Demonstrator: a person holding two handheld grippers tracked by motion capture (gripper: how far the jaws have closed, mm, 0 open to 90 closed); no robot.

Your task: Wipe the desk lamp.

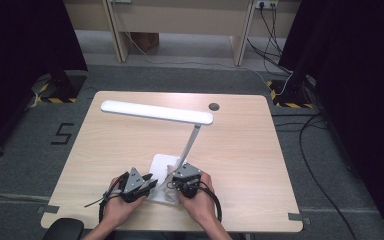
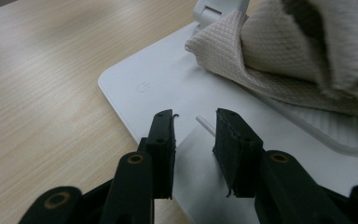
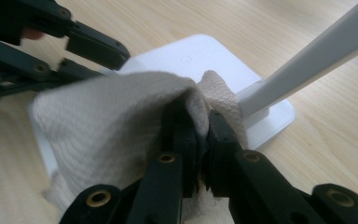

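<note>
A white desk lamp stands on the table, its flat base (image 1: 159, 164) between my two grippers. A beige waffle cloth (image 3: 107, 116) lies bunched on the base, and my right gripper (image 3: 200, 121) is shut on a fold of it, close to the foot of the lamp's arm (image 3: 317, 51). In the high view the right gripper (image 1: 174, 183) sits at the base's near right corner. My left gripper (image 2: 193, 126) hovers over the base's (image 2: 158, 79) near edge, jaws apart with nothing between them. The cloth (image 2: 279, 60) rises just beyond it.
The lamp's long head (image 1: 157, 112) hangs over the middle of the table on its slanted arm (image 1: 190, 142). A power symbol (image 2: 142, 87) marks the base. A round cable hole (image 1: 214, 106) sits at the table's far edge. Cables trail on the floor to the right.
</note>
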